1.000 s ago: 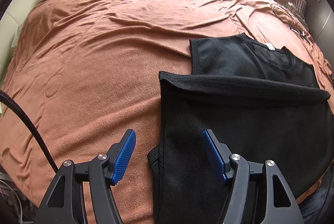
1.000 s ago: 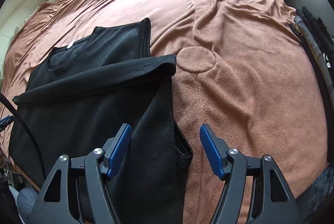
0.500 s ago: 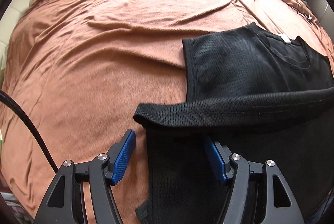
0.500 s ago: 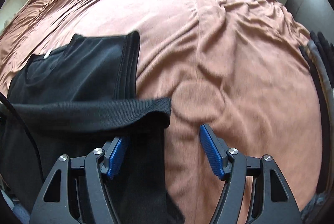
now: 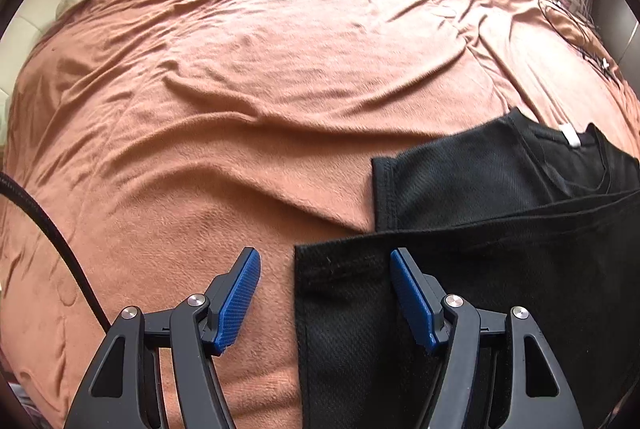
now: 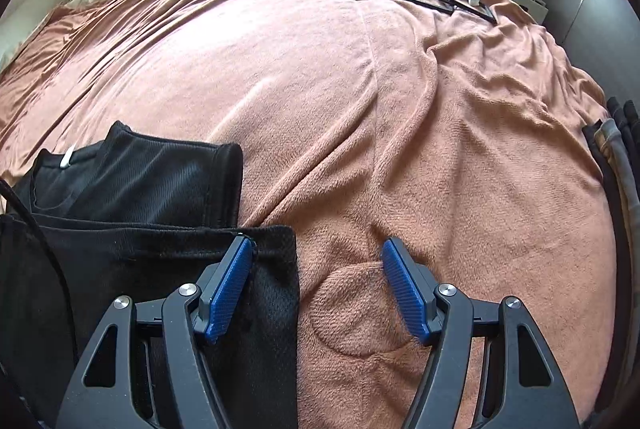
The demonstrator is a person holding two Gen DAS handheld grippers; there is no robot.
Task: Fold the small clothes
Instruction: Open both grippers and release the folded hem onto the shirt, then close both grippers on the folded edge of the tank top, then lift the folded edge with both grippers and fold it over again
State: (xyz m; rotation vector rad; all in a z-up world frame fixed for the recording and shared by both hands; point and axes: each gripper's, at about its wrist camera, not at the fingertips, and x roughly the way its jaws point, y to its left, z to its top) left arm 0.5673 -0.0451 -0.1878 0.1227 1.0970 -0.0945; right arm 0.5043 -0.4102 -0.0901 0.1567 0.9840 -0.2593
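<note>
1. Left gripper (image 5: 325, 295) has its fingers spread wide and gripping nothing; the near left corner of the black shirt (image 5: 500, 269) lies between them, toward 3 o'clock
2. Right gripper (image 6: 316, 289), also wide and empty, straddles the shirt's right corner at 9 o'clock
3. The folded edge runs 9 to 3 o'clock across the bed (image 5: 240, 89); each hand is nearest its own corner
4. No containers in view

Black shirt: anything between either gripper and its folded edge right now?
Nothing visible. The left gripper and right gripper are both open, each straddling a side edge of the black shirt on the brown blanket, with only bare fabric between the fingers.
</note>
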